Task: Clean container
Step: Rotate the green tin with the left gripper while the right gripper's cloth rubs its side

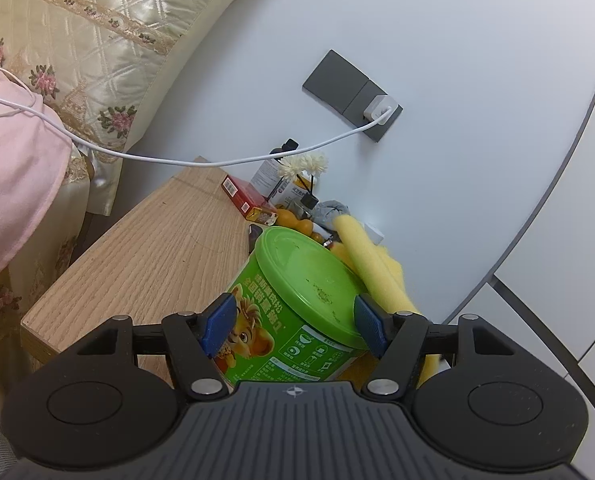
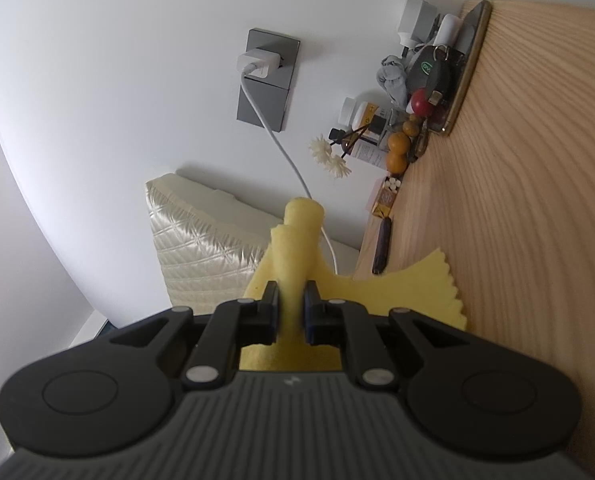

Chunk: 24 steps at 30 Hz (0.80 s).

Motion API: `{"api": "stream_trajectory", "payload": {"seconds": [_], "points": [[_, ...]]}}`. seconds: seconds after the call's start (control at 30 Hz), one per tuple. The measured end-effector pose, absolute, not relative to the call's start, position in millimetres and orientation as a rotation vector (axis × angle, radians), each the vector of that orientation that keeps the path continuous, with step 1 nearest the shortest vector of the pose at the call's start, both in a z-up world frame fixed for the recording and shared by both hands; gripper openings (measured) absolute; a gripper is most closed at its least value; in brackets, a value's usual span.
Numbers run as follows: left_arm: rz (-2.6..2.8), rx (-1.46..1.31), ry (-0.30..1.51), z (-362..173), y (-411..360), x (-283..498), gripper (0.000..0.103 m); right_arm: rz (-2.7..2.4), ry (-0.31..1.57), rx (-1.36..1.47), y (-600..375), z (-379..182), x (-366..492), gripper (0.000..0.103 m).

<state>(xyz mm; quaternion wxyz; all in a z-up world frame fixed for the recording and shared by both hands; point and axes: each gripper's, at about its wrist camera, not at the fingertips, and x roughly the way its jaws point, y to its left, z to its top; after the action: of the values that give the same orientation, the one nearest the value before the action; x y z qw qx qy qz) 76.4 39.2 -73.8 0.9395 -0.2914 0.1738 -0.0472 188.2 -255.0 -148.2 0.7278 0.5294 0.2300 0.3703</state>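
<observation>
Beside a quilted bed [image 1: 69,40], at nine o'clock in the left wrist view, the wooden worktop [image 1: 145,248] carries a green container [image 1: 297,304], lid on, held at its rim by the left gripper [image 1: 293,326] with blue fingers [image 1: 217,326] pressed to either side. At three o'clock, a yellow cloth [image 1: 371,264] touches the lid's far edge. Right wrist view: the right gripper [image 2: 290,312] has its fingers clamped tight on that cloth, a charger cable [image 2: 281,148] hanging at twelve o'clock.

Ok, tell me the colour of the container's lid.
Bright green lid with dried specks on top, best seen in the left wrist view.
</observation>
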Motion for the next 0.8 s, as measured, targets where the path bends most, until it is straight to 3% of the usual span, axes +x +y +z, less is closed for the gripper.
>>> {"api": "stream_trajectory", "payload": {"seconds": [0.47, 0.8], "points": [[-0.122, -0.599, 0.36, -75.5, 43.8, 77.4, 0.07, 0.832, 0.489, 1.164, -233.7, -150.8, 221.7, 0.014], [-0.118, -0.6, 0.357, -76.4, 42.9, 81.0, 0.07, 0.821, 0.489, 1.201, -251.5, -153.9, 192.4, 0.014]]}}
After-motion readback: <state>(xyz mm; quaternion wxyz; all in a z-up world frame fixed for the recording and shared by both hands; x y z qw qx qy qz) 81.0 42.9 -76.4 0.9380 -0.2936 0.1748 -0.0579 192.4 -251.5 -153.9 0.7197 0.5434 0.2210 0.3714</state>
